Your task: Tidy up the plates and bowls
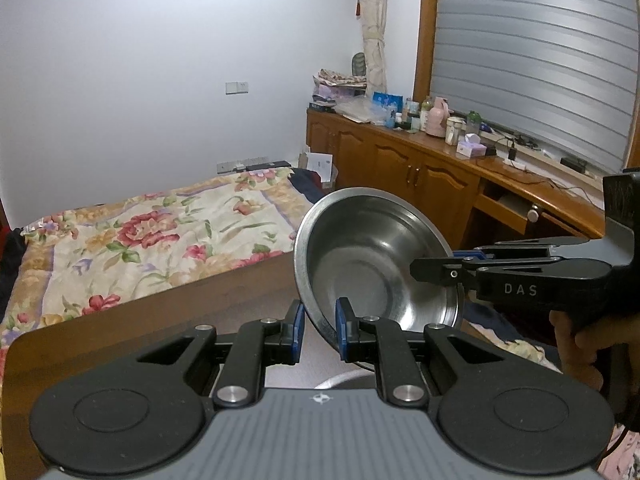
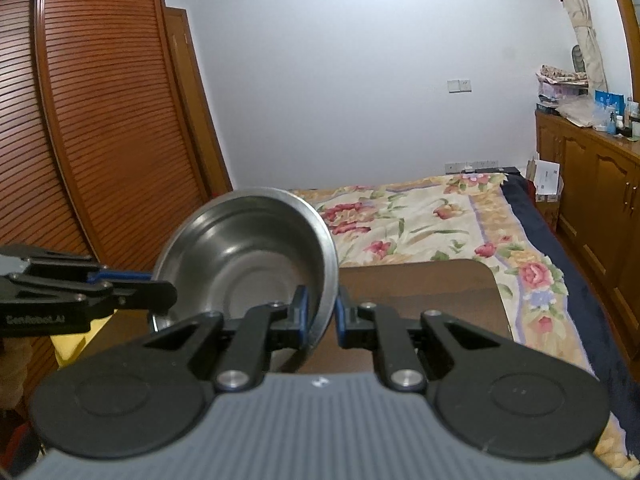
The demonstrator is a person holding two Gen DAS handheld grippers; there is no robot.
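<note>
We see one steel bowl (image 1: 372, 264), tilted and lifted above a brown table (image 2: 420, 292), its underside hidden. The left gripper (image 1: 319, 330) clamps its near rim; the right gripper (image 2: 322, 316) clamps the opposite rim. A white rim (image 1: 344, 380) below is largely cut off. A floral bed (image 2: 440, 216) lies beyond.
</note>
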